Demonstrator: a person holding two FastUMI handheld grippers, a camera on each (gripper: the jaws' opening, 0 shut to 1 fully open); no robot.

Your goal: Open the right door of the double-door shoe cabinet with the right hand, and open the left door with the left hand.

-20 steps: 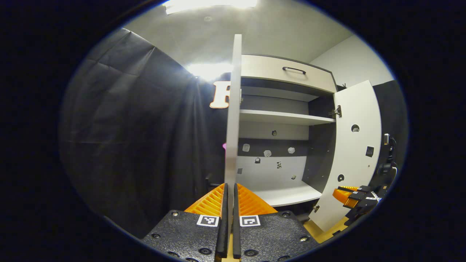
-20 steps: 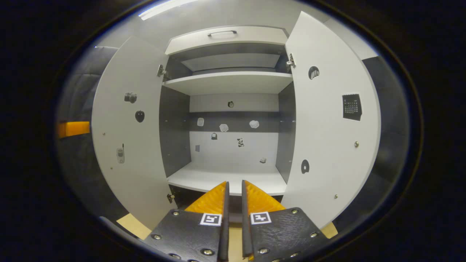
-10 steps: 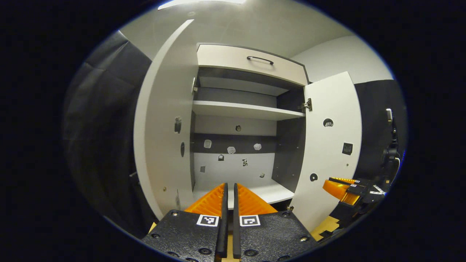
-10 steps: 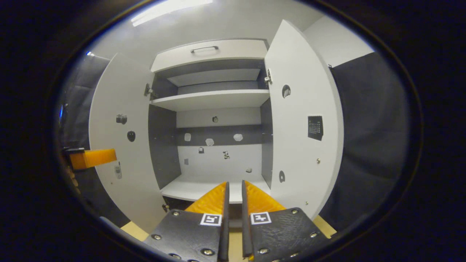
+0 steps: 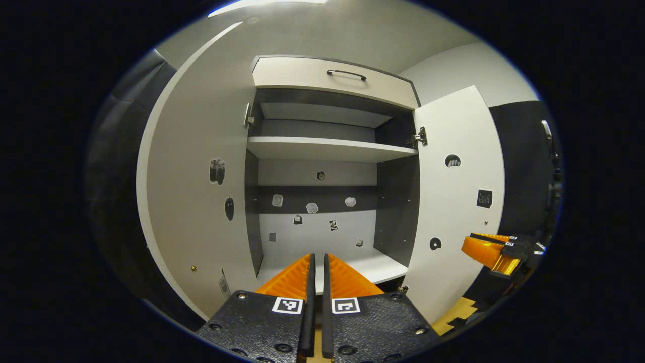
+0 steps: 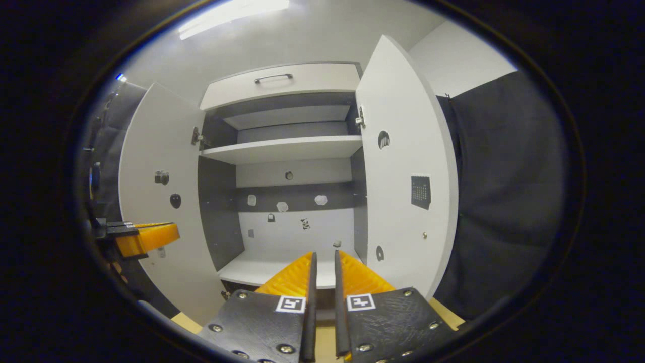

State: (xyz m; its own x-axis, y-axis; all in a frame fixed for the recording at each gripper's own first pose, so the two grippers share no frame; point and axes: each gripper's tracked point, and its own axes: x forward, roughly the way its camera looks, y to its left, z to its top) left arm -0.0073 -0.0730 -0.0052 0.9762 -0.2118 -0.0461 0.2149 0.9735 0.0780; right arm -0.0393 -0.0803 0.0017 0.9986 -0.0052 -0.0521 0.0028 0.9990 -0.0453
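The shoe cabinet stands with both doors swung wide. In the left gripper view the left door point(image 5: 191, 176) and the right door point(image 5: 458, 201) flank a bare inner shelf point(image 5: 327, 148). My left gripper point(image 5: 316, 272) is shut on nothing, centred in front of the opening and touching neither door. At the right of that view my right gripper point(image 5: 491, 249) floats in front of the right door. In the right gripper view the left door point(image 6: 151, 151) and right door point(image 6: 403, 166) show their inner faces. My right gripper point(image 6: 322, 272) is shut and empty, while the left gripper point(image 6: 146, 238) is beside the left door.
A closed drawer point(image 5: 332, 83) with a dark handle point(image 5: 346, 74) tops the cabinet. Small stickers dot the back panel point(image 5: 312, 222) and the doors' inner faces. The bottom board point(image 6: 267, 264) is bare. Black cloth hangs on both sides, and wooden floor shows below.
The left gripper view turned from edge-on along the left door to facing the open cabinet, the door now well left of its fingers. The right gripper drew back a little.
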